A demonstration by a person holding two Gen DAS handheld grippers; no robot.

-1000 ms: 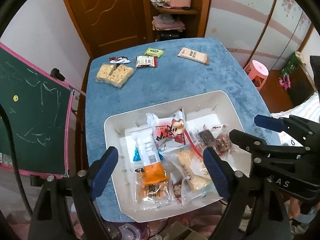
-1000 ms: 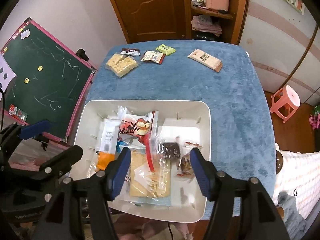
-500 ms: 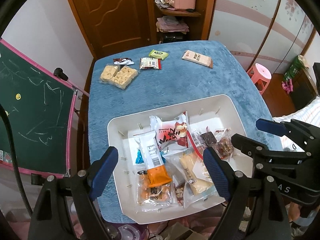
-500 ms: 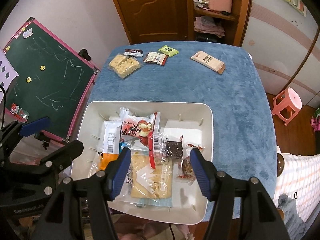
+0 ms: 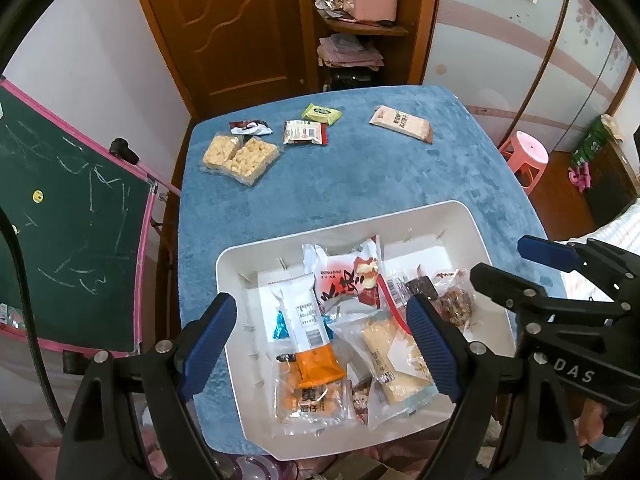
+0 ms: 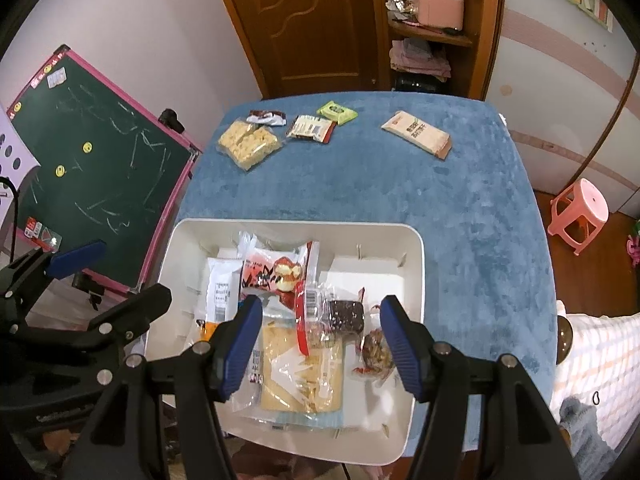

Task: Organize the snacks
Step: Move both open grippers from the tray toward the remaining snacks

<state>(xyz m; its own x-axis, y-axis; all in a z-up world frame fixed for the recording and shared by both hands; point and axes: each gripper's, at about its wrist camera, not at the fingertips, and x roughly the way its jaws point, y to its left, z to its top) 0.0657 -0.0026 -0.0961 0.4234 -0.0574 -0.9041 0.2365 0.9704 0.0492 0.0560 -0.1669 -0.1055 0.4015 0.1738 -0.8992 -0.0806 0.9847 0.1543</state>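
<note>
A white tray [image 5: 472, 224] [image 6: 416, 272] sits at the near end of the blue-covered table, holding several wrapped snacks. Among them are a red-and-white pack [image 5: 348, 280] [image 6: 276, 272], an orange-ended bar [image 5: 312, 336], a yellow wafer pack [image 6: 300, 372] and a dark brownie [image 6: 344, 314]. On the far part of the table lie a pack of puffed-grain squares [image 5: 240, 156] [image 6: 248, 144], a small dark wrapper [image 5: 248, 127], a red-edged packet [image 5: 305, 133] [image 6: 311, 128], a green packet [image 5: 321, 113] [image 6: 337, 112] and a tan bar [image 5: 401, 123] [image 6: 417, 139]. My left gripper [image 5: 320, 340] and right gripper [image 6: 320, 336] hang open above the tray, both with nothing between their jaws.
A green chalkboard [image 5: 68, 220] with a pink frame stands left of the table. A pink stool [image 6: 580, 208] is on the floor to the right. A wooden door [image 5: 240, 28] and shelves [image 5: 360, 28] lie beyond the table's far edge. Bare blue cloth [image 6: 360, 184] separates tray and far snacks.
Both views have drifted back a little, so the tray sits lower in frame and more of the table shows. No snack has moved and both jaws kept their width.
</note>
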